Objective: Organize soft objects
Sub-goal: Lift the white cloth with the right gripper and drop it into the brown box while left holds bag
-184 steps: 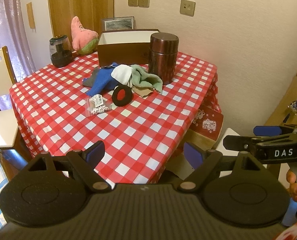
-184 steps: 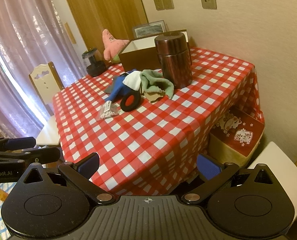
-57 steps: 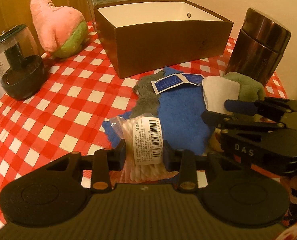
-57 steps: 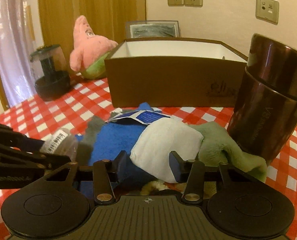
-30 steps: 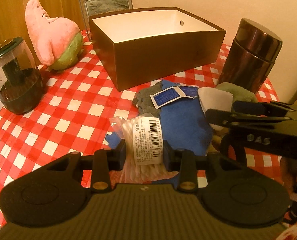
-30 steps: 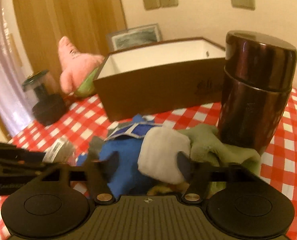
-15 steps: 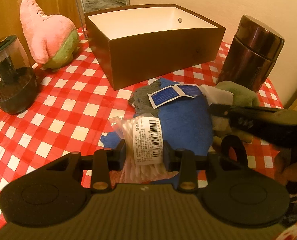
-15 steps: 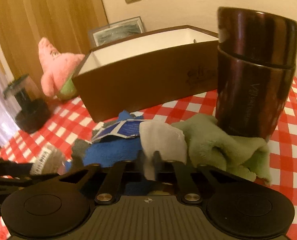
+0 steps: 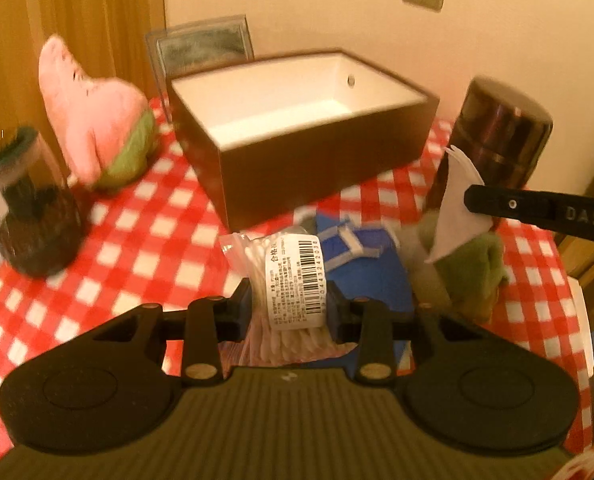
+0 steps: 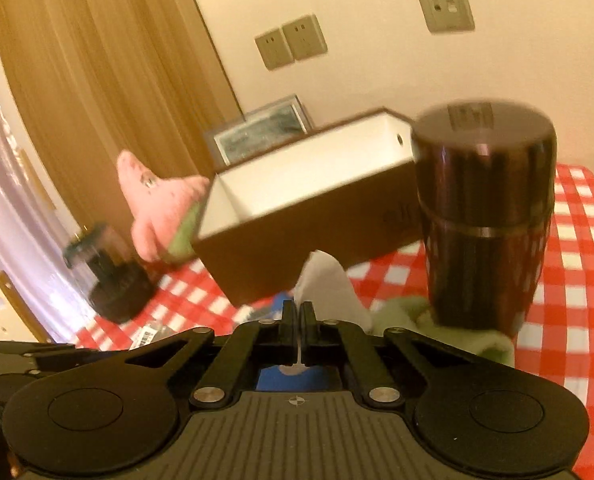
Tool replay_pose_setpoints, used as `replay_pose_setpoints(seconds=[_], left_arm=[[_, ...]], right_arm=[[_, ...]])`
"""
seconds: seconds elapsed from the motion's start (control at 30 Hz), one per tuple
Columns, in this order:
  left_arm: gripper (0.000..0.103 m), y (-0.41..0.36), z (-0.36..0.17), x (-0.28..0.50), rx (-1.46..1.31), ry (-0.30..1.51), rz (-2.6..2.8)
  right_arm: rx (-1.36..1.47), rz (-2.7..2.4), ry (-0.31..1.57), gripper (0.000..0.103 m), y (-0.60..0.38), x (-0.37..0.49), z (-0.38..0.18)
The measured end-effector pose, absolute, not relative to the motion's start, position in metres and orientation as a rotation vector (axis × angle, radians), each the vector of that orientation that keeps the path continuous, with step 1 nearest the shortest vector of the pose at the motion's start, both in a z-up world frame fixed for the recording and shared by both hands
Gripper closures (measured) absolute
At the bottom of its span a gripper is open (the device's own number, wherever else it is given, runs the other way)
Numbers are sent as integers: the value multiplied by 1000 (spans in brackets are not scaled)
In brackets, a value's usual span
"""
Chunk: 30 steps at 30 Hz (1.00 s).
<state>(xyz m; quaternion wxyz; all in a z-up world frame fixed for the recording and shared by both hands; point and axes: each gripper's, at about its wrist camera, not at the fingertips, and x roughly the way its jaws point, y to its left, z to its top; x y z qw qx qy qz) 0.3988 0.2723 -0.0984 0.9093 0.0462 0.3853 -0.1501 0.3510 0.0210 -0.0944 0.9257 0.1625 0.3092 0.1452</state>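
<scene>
- Two grips are set: the left gripper (image 9: 289,312), jaws partly closed, clamps the bag of cotton swabs (image 9: 287,280) at lower centre of its view; the right gripper (image 10: 298,316), jaws pressed together, pinches the white cloth (image 10: 329,288), lifted off the pile.
- Best, I judge, to raise both loads above the near wall of the brown box (image 9: 321,160), upper centre, and release over its white floor, steering wide of the dark canister (image 10: 485,216) at right.
- Blue cloth (image 9: 369,276) and green cloth (image 9: 473,264) lie partly covered on the checked tablecloth (image 9: 137,248).
- Blur smears every edge; how much cloth sits between the right pads is unclear.
</scene>
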Motion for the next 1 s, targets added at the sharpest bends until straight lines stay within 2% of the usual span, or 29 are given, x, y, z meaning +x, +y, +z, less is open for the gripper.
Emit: replay_pose_setpoints(seconds=[0.5,0.73,1.0], left_arm=[[69,243,-36,509,100,642,-326],[69,224,-40,566,101,663,-327],[68,215,-65,611,106,718,-321]], right_arm=[[305,338,479,102,29,432,-35],[286,304,442,102,39,492,-31],[278,244,509,102,43,550,-57]])
